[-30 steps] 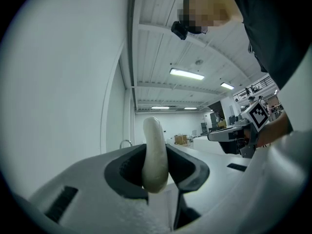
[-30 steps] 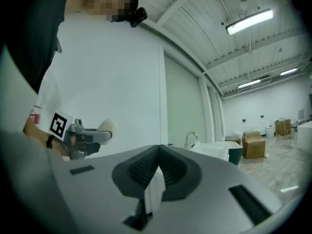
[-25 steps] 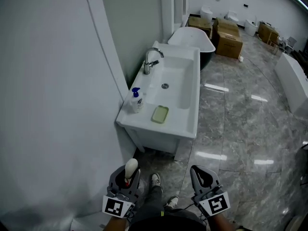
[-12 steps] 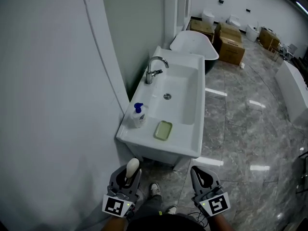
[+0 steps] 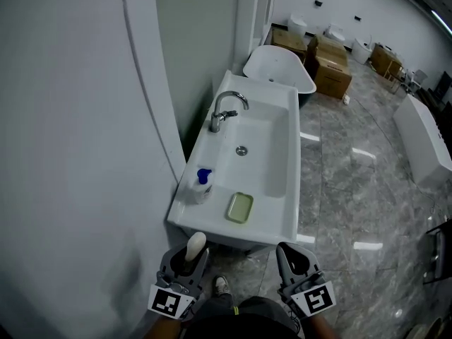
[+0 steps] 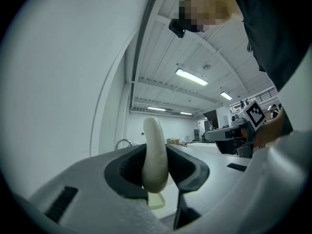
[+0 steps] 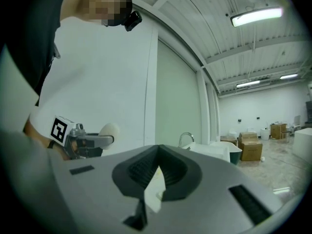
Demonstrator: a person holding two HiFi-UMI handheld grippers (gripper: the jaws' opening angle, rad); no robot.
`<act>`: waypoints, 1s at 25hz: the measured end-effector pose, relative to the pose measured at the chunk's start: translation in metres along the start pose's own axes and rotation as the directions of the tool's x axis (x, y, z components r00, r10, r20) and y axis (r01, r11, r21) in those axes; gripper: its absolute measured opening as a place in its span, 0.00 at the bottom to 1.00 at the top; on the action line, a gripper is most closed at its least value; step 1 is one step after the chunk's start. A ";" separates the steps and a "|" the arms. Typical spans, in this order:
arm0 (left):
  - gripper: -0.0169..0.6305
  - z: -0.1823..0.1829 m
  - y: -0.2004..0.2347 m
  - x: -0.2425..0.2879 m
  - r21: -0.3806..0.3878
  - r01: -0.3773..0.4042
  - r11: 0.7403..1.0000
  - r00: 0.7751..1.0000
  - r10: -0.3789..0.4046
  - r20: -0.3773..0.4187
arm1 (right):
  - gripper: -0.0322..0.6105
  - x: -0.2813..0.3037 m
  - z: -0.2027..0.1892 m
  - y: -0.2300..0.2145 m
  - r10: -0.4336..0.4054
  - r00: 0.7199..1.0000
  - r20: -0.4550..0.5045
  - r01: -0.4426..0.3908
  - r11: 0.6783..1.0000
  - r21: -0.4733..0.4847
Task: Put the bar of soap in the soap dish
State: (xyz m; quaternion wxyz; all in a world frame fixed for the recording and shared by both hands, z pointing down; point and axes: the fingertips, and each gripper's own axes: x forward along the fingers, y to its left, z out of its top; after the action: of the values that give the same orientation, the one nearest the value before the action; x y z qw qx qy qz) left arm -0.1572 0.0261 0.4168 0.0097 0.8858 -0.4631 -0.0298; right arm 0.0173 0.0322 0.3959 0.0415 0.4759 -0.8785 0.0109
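Note:
A cream bar of soap (image 5: 195,244) stands on edge between the jaws of my left gripper (image 5: 186,258), which is shut on it; in the left gripper view the soap (image 6: 154,140) rises above the pads. A pale green soap dish (image 5: 239,207) lies on the near rim of the white sink (image 5: 282,221), ahead of both grippers. My right gripper (image 5: 294,260) is at the bottom right, shut with nothing in it. In the right gripper view its jaws (image 7: 157,152) meet at the tips, and the left gripper (image 7: 90,141) with the soap shows at the left.
A blue-topped soap dispenser (image 5: 201,186) stands left of the dish. A chrome faucet (image 5: 224,111) is on the sink's left rim, by the wall. Beyond are a bathtub (image 5: 279,63) and cardboard boxes (image 5: 330,61). My shoe (image 5: 221,285) shows on the marble floor.
The sink, dish and dispenser have come closer and lower in the head view as I walk toward them. Both grippers keep their places in the frame, the soap still held.

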 end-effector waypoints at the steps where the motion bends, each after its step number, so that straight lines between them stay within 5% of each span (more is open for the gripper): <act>1: 0.20 0.000 0.002 0.003 -0.001 0.004 1.000 1.000 -0.004 0.002 | 0.07 0.001 -0.001 -0.003 -0.009 1.000 -0.006 0.008 1.000 -0.002; 12: 0.20 0.002 0.011 0.038 0.014 0.032 0.999 0.999 -0.032 0.015 | 0.07 0.028 0.000 -0.029 -0.022 1.000 0.000 0.022 1.000 -0.002; 25: 0.20 0.011 0.014 0.076 0.040 -0.042 0.998 0.998 0.040 0.044 | 0.07 0.065 0.007 -0.076 0.054 0.998 0.033 -0.055 0.998 0.009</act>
State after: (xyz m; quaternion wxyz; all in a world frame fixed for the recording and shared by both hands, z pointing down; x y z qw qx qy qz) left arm -0.1261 -0.0448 0.4036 -0.0179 0.8753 -0.4816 -0.0392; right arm 0.0451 -0.0643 0.3932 0.0244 0.4520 -0.8916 0.0085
